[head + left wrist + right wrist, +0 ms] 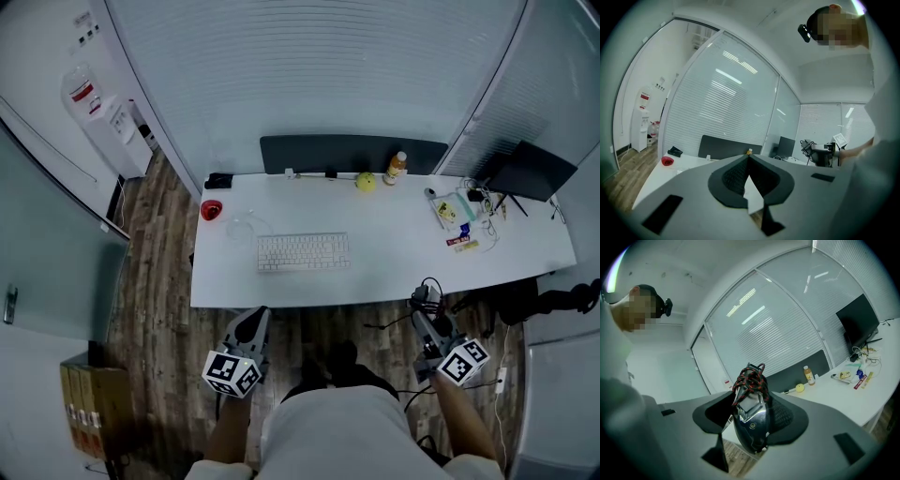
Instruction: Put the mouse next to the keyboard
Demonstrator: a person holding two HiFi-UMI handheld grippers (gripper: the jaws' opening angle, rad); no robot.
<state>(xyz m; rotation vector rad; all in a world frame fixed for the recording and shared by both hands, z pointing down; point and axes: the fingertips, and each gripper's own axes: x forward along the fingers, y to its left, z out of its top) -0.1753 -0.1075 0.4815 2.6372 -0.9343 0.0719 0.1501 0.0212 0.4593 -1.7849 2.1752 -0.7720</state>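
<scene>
Holds mouse (751, 423) clamped in right gripper (425, 305), left gripper (749, 159) shut, empty; faces keyboard (304, 251) lying crosswise ahead-left, well apart

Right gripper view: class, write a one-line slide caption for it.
Right gripper clamps a mouse wrapped in its cord, with the desk ahead.

A white desk (394, 267) stands on a wood-plank floor (155, 272), a dark panel (352, 152) along its far edge. Behind it, 2 glass walls (319, 66) with lowered blinds meet near the desk's far right corner. A water dispenser (103, 117) stands by the left wall (37, 56).
</scene>
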